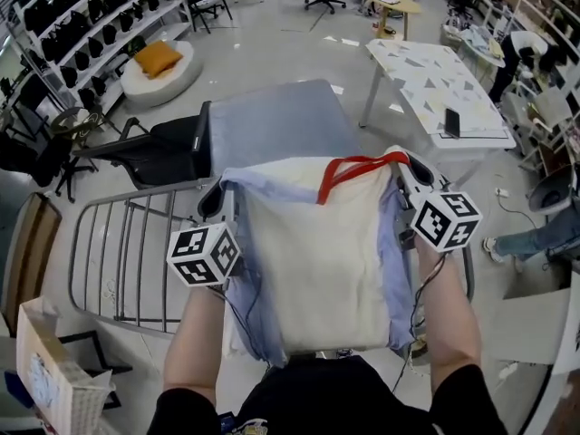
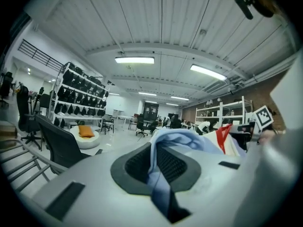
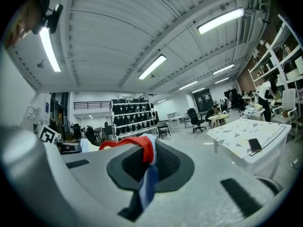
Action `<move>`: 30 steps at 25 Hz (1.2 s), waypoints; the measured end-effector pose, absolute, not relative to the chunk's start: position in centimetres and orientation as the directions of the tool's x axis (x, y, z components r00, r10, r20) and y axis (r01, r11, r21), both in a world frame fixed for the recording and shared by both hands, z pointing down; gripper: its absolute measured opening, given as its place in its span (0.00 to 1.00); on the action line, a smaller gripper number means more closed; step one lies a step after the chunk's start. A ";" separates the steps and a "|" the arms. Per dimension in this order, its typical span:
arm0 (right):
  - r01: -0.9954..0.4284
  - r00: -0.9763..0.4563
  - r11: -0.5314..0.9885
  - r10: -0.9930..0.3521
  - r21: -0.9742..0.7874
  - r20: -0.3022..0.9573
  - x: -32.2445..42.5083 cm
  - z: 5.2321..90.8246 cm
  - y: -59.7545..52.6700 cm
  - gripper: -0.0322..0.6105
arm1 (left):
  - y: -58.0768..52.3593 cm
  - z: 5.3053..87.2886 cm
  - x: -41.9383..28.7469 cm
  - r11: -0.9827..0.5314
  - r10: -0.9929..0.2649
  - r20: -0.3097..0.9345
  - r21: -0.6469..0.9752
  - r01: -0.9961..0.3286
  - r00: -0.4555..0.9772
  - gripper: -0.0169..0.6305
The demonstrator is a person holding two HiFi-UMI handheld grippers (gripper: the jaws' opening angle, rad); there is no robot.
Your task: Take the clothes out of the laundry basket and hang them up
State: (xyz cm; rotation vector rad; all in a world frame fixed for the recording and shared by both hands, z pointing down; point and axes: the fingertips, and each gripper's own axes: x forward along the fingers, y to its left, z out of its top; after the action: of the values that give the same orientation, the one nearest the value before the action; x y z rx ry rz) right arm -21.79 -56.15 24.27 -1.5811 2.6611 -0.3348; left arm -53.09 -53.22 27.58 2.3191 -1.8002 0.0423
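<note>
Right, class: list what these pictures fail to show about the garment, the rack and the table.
- Garment: head view, draped over itself, so its kind is unclear.
- Drying rack: head view, right part hidden behind the garment.
- Phone on the table: head view, too small for detail.
- Woven basket: head view, cut off at the lower left corner.

Garment hem: the cream and blue garment [image 1: 317,252] drops from the left hand-held gripper [image 1: 216,208] and the right hand-held gripper [image 1: 412,178]; its bottom edge disappears behind the person's dark top [image 1: 335,397].
Drying rack: cloth covers the grey rack [image 1: 118,252] from the left hand-held gripper across to the right one.
Basket: below and outward of the left hand-held gripper, the pale basket [image 1: 45,370] is cut off by the edge.
Counter item: beyond the right hand-held gripper, a dark flat thing [image 1: 451,121] on the counter [image 1: 426,71] is too small to name.
Bystander: outward of the right hand-held gripper, only a leg [image 1: 544,234] shows.
</note>
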 end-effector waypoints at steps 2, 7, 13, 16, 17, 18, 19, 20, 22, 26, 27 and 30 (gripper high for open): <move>-0.870 -0.476 0.448 -0.872 -0.205 0.115 -22.0 25.9 -56.9 0.07 | -53.9 29.1 -52.9 -0.242 -0.948 0.177 0.132 -0.961 0.263 0.07; -0.881 -0.460 0.420 -0.868 -0.218 0.187 -22.3 29.7 -58.2 0.07 | -55.3 32.5 -52.2 -0.265 -0.929 0.239 0.108 -0.958 0.284 0.07; -0.892 -0.446 0.398 -0.852 -0.214 0.274 -22.4 34.2 -59.5 0.07 | -56.4 36.5 -51.8 -0.273 -0.906 0.310 0.094 -0.957 0.289 0.07; -0.897 -0.439 0.390 -0.842 -0.207 0.315 -22.7 36.3 -59.9 0.07 | -56.8 38.5 -51.8 -0.270 -0.894 0.346 0.091 -0.958 0.285 0.07; -0.898 -0.437 0.389 -0.839 -0.206 0.325 -22.8 36.9 -60.0 0.07 | -56.8 39.1 -51.8 -0.268 -0.891 0.356 0.092 -0.959 0.283 0.07; -0.899 -0.436 0.387 -0.836 -0.205 0.333 -22.9 37.4 -60.1 0.07 | -56.9 39.6 -51.8 -0.266 -0.888 0.364 0.094 -0.959 0.282 0.07; -0.899 -0.435 0.387 -0.834 -0.203 0.339 -23.0 37.8 -60.2 0.07 | -57.0 40.1 -51.8 -0.265 -0.885 0.371 0.095 -0.959 0.281 0.07; -0.899 -0.436 0.388 -0.832 -0.201 0.344 -23.1 38.2 -60.3 0.07 | -57.1 40.5 -51.7 -0.265 -0.883 0.377 0.094 -0.960 0.281 0.07; -0.898 -0.439 0.393 -0.826 -0.197 0.354 -23.4 38.9 -60.3 0.07 | -57.2 41.2 -51.7 -0.265 -0.878 0.389 0.089 -0.960 0.278 0.07; -0.900 -0.437 0.399 -0.815 -0.178 0.382 -23.9 40.2 -60.3 0.07 | -57.3 42.4 -51.8 -0.262 -0.868 0.418 0.074 -0.962 0.268 0.07; -0.900 -0.436 0.398 -0.812 -0.177 0.389 -23.9 40.6 -60.3 0.07 | -57.3 42.7 -51.8 -0.260 -0.865 0.426 0.071 -0.963 0.265 0.07; -0.903 -0.430 0.395 -0.807 -0.170 0.404 -23.7 41.3 -60.4 0.08 | -57.4 43.5 -51.8 -0.265 -0.856 0.445 0.061 -0.962 0.264 0.07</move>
State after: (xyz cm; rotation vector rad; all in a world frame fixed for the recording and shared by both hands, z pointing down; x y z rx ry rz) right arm -23.67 -60.40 41.32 -1.7769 2.8302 -0.6313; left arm -51.78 -57.37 43.49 2.2201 -1.6671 0.4675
